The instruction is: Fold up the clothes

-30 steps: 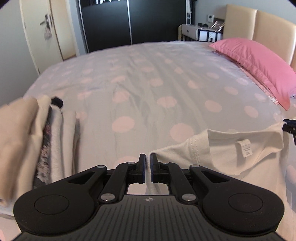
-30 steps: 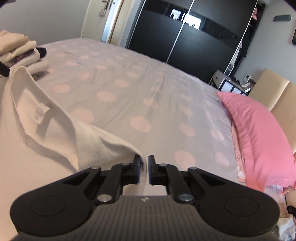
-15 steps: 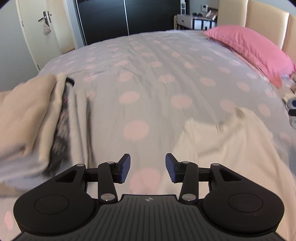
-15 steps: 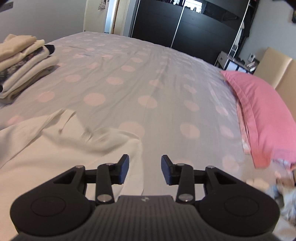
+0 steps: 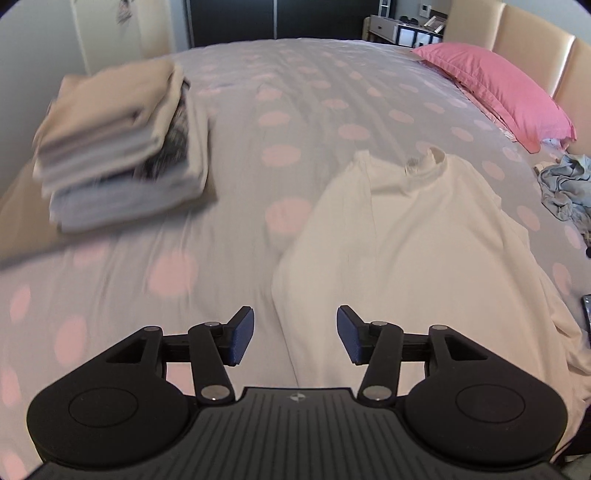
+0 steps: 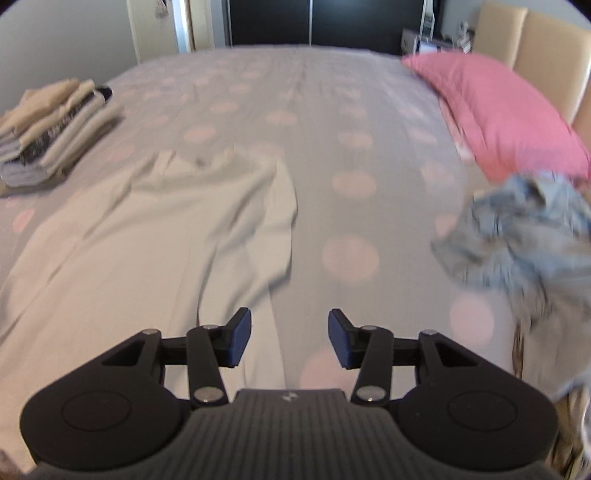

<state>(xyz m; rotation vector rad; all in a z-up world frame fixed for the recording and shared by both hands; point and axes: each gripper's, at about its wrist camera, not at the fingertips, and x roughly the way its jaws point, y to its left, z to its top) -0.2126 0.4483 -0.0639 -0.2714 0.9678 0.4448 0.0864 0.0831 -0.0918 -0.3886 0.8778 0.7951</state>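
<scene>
A white T-shirt (image 5: 413, 236) lies spread on the bed, collar at the far end; it also shows in the right wrist view (image 6: 166, 229). My left gripper (image 5: 294, 338) is open and empty above the shirt's left edge near its lower part. My right gripper (image 6: 290, 339) is open and empty above the shirt's right edge. A stack of folded clothes (image 5: 122, 147) sits on the bed to the left and shows in the right wrist view (image 6: 55, 129) too.
The bed has a grey sheet with pink dots (image 5: 280, 122). A pink pillow (image 5: 495, 88) lies at the far right by a beige headboard (image 5: 535, 37). A crumpled blue-grey garment (image 6: 524, 229) lies right of the shirt. Dark wardrobe doors (image 6: 314, 22) stand beyond the bed.
Both grippers let go of the shirt's shoulders, opened, and pulled back toward its lower part. The shirt dropped flat on the bed.
</scene>
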